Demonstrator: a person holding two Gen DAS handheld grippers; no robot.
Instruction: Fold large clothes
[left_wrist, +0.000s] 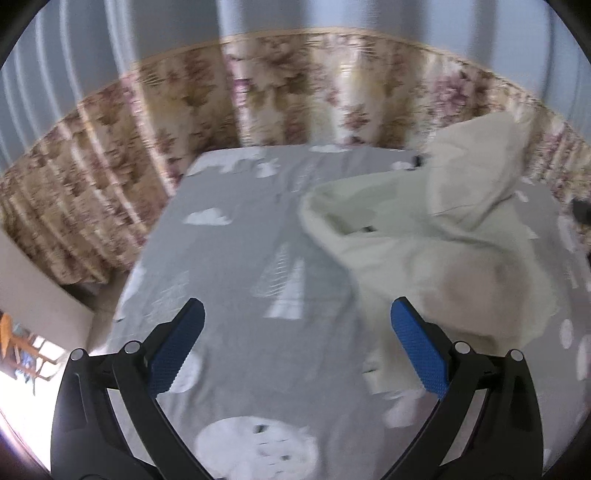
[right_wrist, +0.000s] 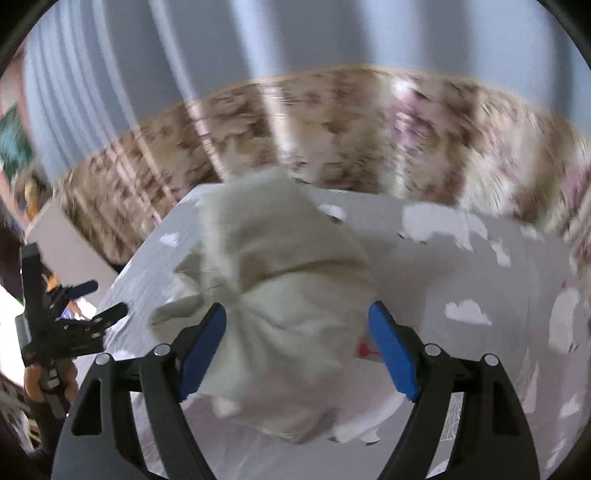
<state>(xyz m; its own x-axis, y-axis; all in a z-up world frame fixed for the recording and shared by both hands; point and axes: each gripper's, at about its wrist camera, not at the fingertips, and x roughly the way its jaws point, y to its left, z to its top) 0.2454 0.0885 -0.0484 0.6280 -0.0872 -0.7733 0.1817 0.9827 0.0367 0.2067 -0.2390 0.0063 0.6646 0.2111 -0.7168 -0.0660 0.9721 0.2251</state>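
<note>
Left gripper (left_wrist: 297, 310): jaws stood wide apart with nothing between them, above the bed sheet (left_wrist: 236, 280)
Right gripper (right_wrist: 297, 314): jaws spread wide over the cream garment (right_wrist: 280, 280); whether the blue pads (right_wrist: 205, 347) touched it could not be told
Cream garment: lay crumpled on the sheet, to the right of the left gripper
Bed sheet: grey with white clouds
Curtain (left_wrist: 288, 92): floral, behind the bed; both views were blurred

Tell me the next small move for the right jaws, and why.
Probably lower the right gripper and close on the crumpled cream fleece garment: its jaws stand open with bunched cloth between them, nothing gripped. The left gripper is open too, over the grey cloud-print bedsheet.
</note>
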